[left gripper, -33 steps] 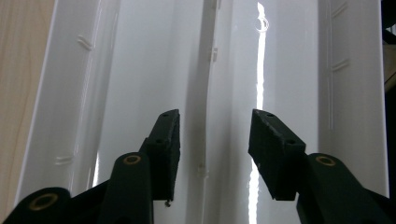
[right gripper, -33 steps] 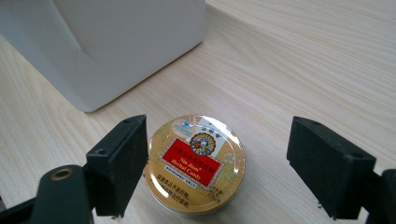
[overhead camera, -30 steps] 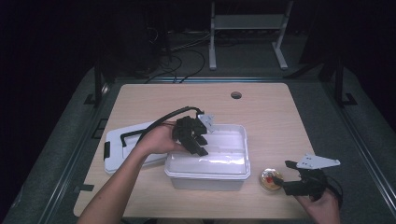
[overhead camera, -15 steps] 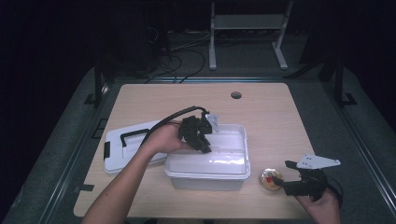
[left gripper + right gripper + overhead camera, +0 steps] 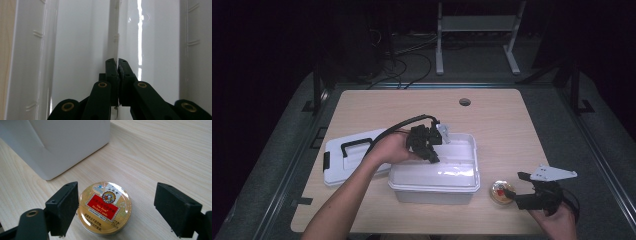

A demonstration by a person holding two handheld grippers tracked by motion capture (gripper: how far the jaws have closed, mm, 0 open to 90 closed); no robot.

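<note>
Right gripper view: candy tin (image 5: 104, 207) between open hand-held gripper (image 5: 123, 211) jaws.

Count of things on the table

One white bin (image 5: 433, 181), one white lid (image 5: 348, 156), one round candy tin (image 5: 502, 192), and two grippers: left (image 5: 430, 154), right (image 5: 519, 190).

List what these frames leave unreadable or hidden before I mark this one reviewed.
- Small print on the candy tin: too fine in the right gripper view.
- Tin's near edge: cut off by the frame bottom and the right gripper.
- White bin floor: hand and left gripper cover part in the high view.
- Lid: forearm overlaps its right end.
</note>
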